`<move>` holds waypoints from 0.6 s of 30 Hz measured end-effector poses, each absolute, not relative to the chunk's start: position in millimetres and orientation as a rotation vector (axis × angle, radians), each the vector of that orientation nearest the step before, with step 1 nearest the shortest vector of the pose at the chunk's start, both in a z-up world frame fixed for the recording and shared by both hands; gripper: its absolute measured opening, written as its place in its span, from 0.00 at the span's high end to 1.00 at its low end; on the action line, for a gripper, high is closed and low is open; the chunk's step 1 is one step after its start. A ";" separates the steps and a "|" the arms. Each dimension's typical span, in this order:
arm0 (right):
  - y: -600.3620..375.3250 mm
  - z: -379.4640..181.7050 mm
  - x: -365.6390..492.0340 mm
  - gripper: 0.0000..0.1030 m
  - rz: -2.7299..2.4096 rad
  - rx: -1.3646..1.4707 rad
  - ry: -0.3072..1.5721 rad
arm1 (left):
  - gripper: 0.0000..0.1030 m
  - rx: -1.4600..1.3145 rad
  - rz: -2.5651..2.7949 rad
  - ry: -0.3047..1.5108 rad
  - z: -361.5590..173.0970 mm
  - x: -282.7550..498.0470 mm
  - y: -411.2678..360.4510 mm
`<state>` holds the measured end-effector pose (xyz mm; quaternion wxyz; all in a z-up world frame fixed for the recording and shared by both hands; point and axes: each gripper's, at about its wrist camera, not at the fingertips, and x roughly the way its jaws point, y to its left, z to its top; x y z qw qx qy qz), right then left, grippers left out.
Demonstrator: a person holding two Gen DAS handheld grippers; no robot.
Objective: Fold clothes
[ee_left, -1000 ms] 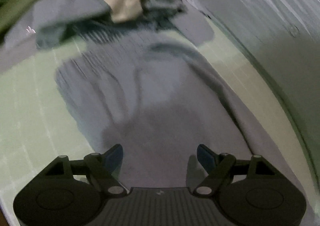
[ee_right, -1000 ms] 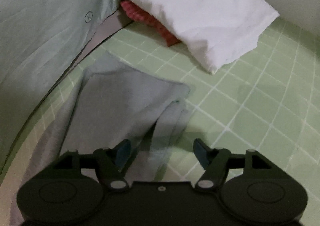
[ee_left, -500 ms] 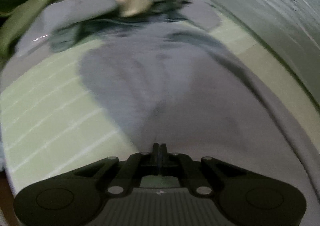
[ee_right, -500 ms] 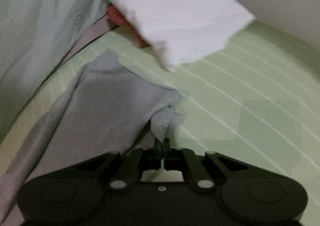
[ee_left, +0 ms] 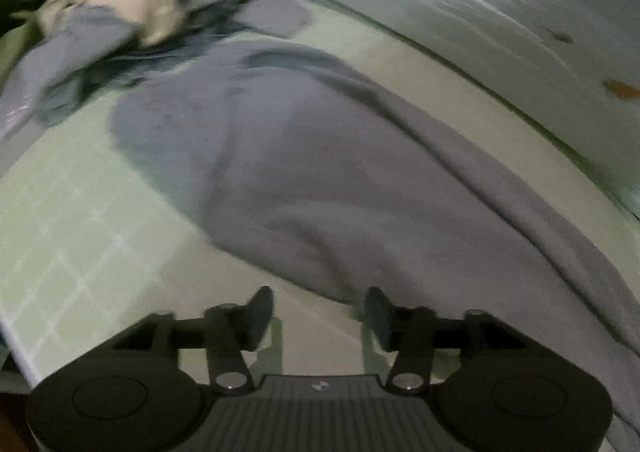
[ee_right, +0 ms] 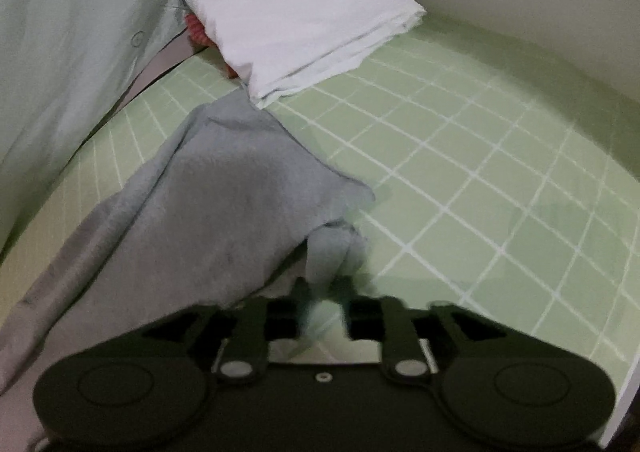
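Left hand-held gripper (ee_left: pixel 316 316): jaws just opened, spread, nothing between them; poised at the near hem of the grey garment (ee_left: pixel 320 180).
Right hand-held gripper (ee_right: pixel 322 302): jaws just parting; a grey corner hangs at its tips, pads seem off the cloth.
Grey garment: one, spread along the green gridded mat (ee_right: pixel 480 180) on the bench.
Handling, judged: light, limp, drapes and slips; take it by corners or hem.
Count: one folded white cloth (ee_right: pixel 296 16), a red item (ee_right: pixel 196 30) under it, one pile (ee_left: pixel 132 8) at the far end.
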<state>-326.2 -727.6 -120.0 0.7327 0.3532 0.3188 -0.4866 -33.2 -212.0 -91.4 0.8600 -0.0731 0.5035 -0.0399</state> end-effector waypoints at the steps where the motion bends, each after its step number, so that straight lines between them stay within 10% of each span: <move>1: -730.1 -120.3 -324.8 0.68 -1.065 0.768 0.703 | 0.35 -0.170 -0.106 1.061 -92.6 -34.0 -219.9; 3: -735.2 -120.7 -321.5 0.69 -1.057 0.745 0.713 | 0.30 -0.189 -0.132 1.073 -95.2 -34.6 -235.1; 5: -740.8 -120.5 -318.6 0.98 -1.058 0.710 0.734 | 0.29 -0.195 -0.146 1.085 -97.9 -33.9 -250.5; 12: -769.2 -117.5 -337.7 0.97 -1.128 0.657 0.710 | 0.27 -0.175 -0.115 1.141 -114.9 -19.9 -281.0; 15: -777.5 -121.1 -344.4 0.59 -1.227 0.698 0.702 | 0.27 -0.160 -0.101 1.167 -112.1 -18.1 -285.4; 18: -765.6 -113.4 -341.8 0.02 -1.291 0.577 0.703 | 0.27 -0.114 -0.134 1.167 -107.4 -23.1 -288.0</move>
